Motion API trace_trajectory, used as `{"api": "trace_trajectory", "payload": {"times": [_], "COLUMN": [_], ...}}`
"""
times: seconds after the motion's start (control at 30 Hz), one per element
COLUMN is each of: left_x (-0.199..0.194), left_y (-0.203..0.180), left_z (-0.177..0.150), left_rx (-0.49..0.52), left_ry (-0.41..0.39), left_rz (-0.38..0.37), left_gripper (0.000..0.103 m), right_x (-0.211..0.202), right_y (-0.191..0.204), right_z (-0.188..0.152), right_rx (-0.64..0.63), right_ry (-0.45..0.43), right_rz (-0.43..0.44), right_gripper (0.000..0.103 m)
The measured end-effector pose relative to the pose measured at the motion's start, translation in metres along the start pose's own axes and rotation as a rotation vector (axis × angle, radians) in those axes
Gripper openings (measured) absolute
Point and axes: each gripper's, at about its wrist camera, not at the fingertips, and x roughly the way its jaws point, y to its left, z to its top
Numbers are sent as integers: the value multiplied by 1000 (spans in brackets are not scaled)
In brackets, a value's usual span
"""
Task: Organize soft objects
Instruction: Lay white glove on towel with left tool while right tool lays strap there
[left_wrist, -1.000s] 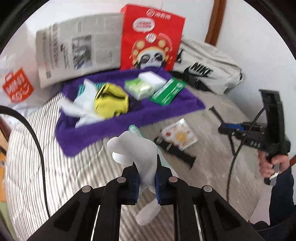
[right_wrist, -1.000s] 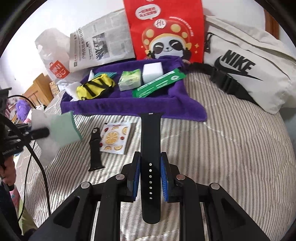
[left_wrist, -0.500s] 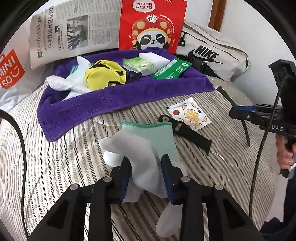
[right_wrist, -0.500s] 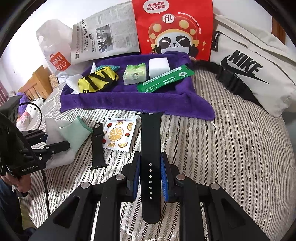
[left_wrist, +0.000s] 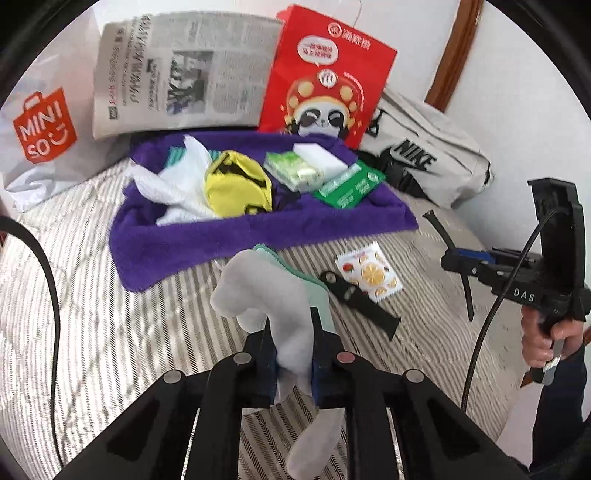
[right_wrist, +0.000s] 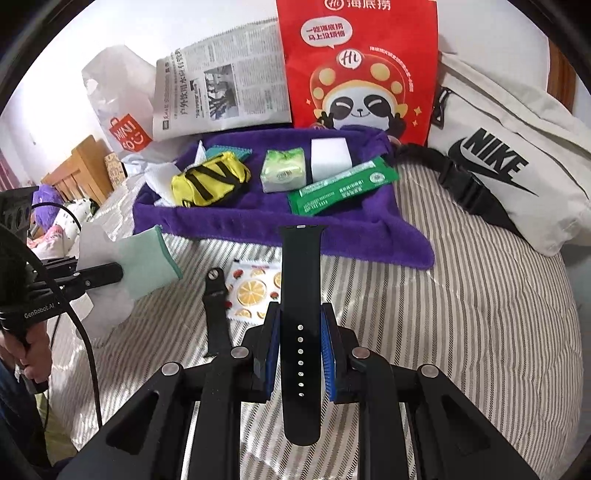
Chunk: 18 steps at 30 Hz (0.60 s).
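The left hand-held gripper (left_wrist: 291, 354) is clamping a pale sock (left_wrist: 273, 295) with a mint-green cuff, and the sock is hanging clear above the striped bed (left_wrist: 110, 332), cuff end flopping forward and toe end drooping below the fingers. It is looking very light and completely limp, bunching where the pads are squeezing it, so it seems unlikely to slip, but the loose ends could drag or snag on the way over. Pinching it near the middle, as is happening here, is looking like the sensible hold.

Over on the other side, the right hand-held gripper (right_wrist: 299, 347) is closed on a black watch strap (right_wrist: 300, 295), gripping it across its width near the row of holes. The strap is sticking out forward above the bed, bending only slightly, so it is reading as rubbery and springy rather than floppy. Its smooth surface could be a little slick, and a hold closer to the centre would probably keep it from swinging.

Ahead of both, the purple towel (right_wrist: 332, 229) is spread on the bed and already carrying a yellow pouch (right_wrist: 208, 179), a tissue pack (right_wrist: 282, 173), a white sponge (right_wrist: 330, 158) and a green packet (right_wrist: 341, 190). Just in front of the towel, a second strap piece (right_wrist: 216, 314) and a fruit-print sachet (right_wrist: 253, 288) are lying on the bed, touching or nearly so.
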Motion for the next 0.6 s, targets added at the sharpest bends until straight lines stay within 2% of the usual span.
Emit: {"api": "trace_trajectory", "payload": {"times": [0.3, 0.6], "left_x": [-20, -35], "left_y": [6, 15], "left_z": [14, 46], "left_rx": [-55, -72], "left_ry": [-38, -86], "left_rz": [11, 15], "left_gripper": [13, 13], "right_x": [-3, 10], "right_y": [8, 15], "right_z": [24, 58], "right_rx": [4, -9], "right_ry": [-7, -6], "right_rz": [17, 10], "right_gripper": [20, 20]}}
